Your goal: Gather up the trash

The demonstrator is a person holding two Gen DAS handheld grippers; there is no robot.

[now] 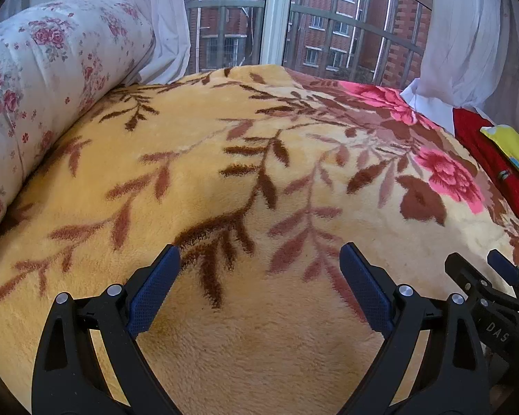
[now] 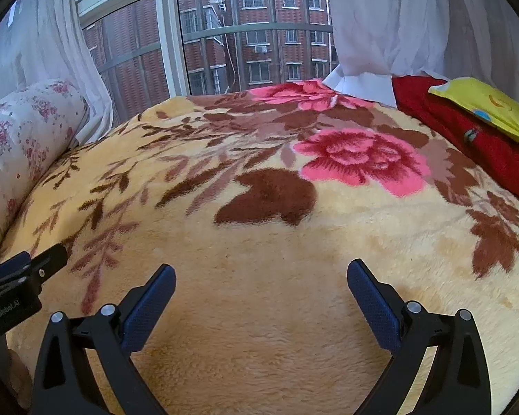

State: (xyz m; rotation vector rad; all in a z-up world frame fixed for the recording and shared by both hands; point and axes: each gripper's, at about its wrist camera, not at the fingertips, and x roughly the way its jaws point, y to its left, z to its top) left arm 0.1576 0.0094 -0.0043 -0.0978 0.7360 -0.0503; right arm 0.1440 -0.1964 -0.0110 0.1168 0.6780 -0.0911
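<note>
Left wrist view
- Left gripper (image 1: 259, 259): jaws spread wide, nothing between them, poised over the blanket (image 1: 225, 180).
- Blanket: yellow plush with brown leaves and pink roses, covering the bed up to the window (image 1: 276, 17).
- Quilt (image 1: 45, 69): a rolled floral one along the left edge, touching the blanket.
- Right gripper (image 1: 481, 273): only its tips show at the lower right, just beside the left one.
- Far right: a red cloth (image 1: 494, 159) with a yellow pillow (image 1: 515, 152) on top, under the curtain (image 1: 467, 34).
- Trash: none visible here.

Right wrist view
- Right gripper (image 2: 261, 276): jaws wide apart and empty, above bare blanket (image 2: 259, 294).
- Left gripper (image 2: 24, 269): its black body pokes in at the lower left.
- Red cloth (image 2: 467, 138) and yellow pillow (image 2: 488, 103): at the right edge of the bed.
- Quilt (image 2: 24, 138): at the left.
- Trash: none visible here either; the blanket looks clean, and I cannot tell where the litter lies.

Step in hand
- Judgement: a search, with the task barely begun.
- How to do it well: sweep both cameras toward the bed's edges, the fold by the quilt and the floor, which lie out of sight; keep the jaws spread until a piece is centred between the pads, then close low, so the plush pile is not pinched along with it.
- Risk: the busy pattern could hide small scraps.
</note>
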